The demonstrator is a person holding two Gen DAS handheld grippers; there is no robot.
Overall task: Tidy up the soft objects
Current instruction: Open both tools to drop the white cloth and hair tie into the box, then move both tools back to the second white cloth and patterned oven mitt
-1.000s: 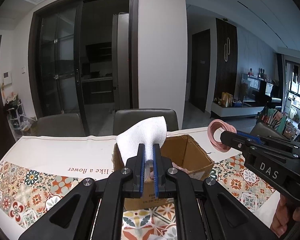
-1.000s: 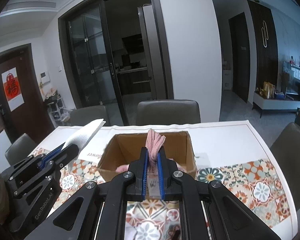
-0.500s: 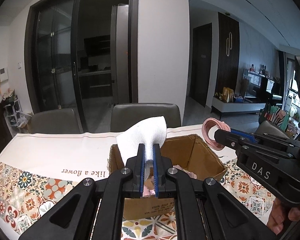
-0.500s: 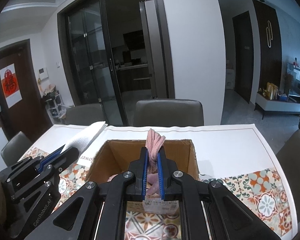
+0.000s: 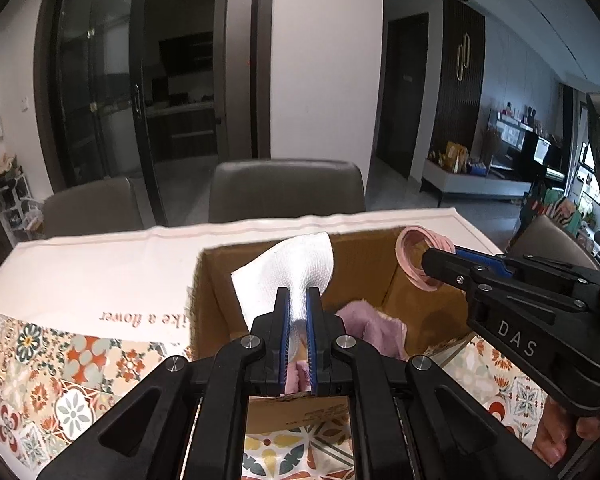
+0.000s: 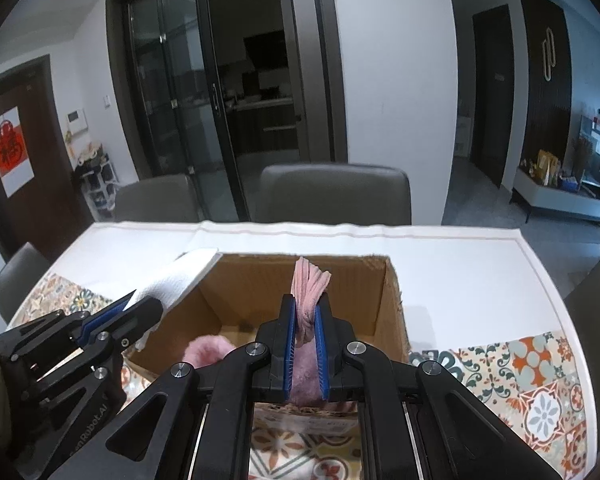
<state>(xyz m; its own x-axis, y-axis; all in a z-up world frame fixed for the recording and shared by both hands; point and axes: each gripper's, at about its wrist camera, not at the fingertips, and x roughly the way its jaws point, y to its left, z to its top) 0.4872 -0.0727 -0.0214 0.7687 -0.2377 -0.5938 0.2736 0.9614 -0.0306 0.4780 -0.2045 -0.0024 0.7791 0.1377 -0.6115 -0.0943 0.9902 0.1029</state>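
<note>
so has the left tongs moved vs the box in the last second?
Yes. The left tongs with the white cloth have come forward and down over the cardboard box, which fills more of the left wrist view.

right tongs: "DAS" | tablecloth: "a flower"

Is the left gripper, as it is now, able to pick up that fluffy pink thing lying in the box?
Probably not yet. The left gripper is shut on a white cloth, so its jaws are full. The fluffy pink piece lies open to view inside the cardboard box, just below, with nothing covering it.
</note>
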